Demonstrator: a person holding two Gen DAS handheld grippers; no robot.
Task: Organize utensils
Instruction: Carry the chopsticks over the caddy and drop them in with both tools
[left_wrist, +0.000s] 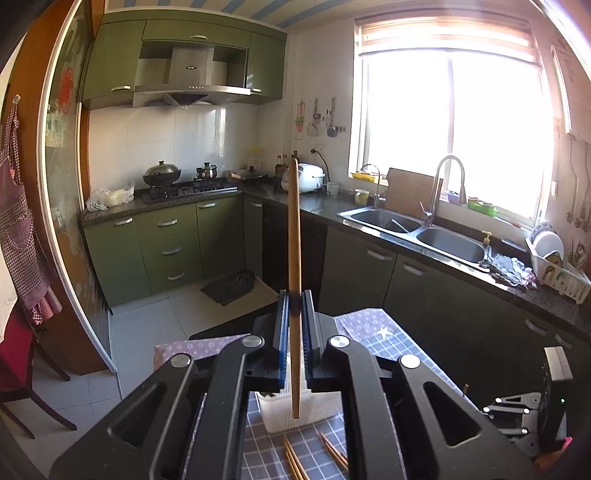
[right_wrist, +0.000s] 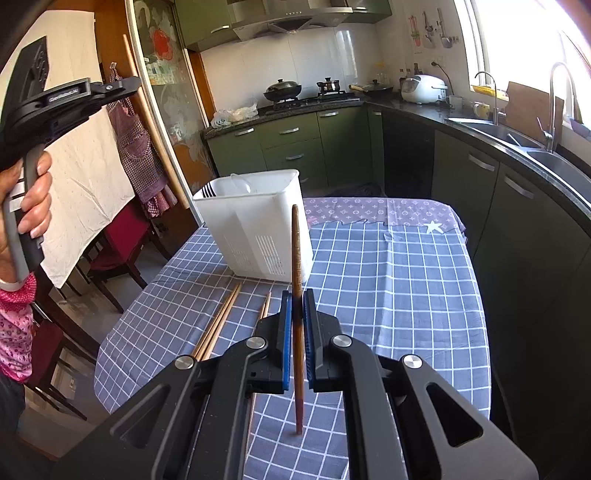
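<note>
My left gripper (left_wrist: 294, 299) is shut on a light wooden chopstick (left_wrist: 294, 236), held upright above the white utensil holder (left_wrist: 314, 410); the stick's lower end hangs over the holder. My right gripper (right_wrist: 297, 299) is shut on a dark brown chopstick (right_wrist: 296, 258), upright, its lower tip near the checked tablecloth (right_wrist: 388, 295). The white utensil holder (right_wrist: 255, 229) stands on the table ahead and left of it, with forks inside. Several loose chopsticks (right_wrist: 218, 321) lie on the cloth in front of the holder; they also show in the left wrist view (left_wrist: 295, 461). The left gripper (right_wrist: 74, 96) is raised at upper left.
Dark red chairs (right_wrist: 122, 240) stand left of the table. Green cabinets (left_wrist: 170, 243), a stove with pots (left_wrist: 173, 181), a double sink (left_wrist: 417, 232) and a dish rack (left_wrist: 557, 273) line the kitchen walls. The right gripper's body (left_wrist: 535, 402) is at lower right.
</note>
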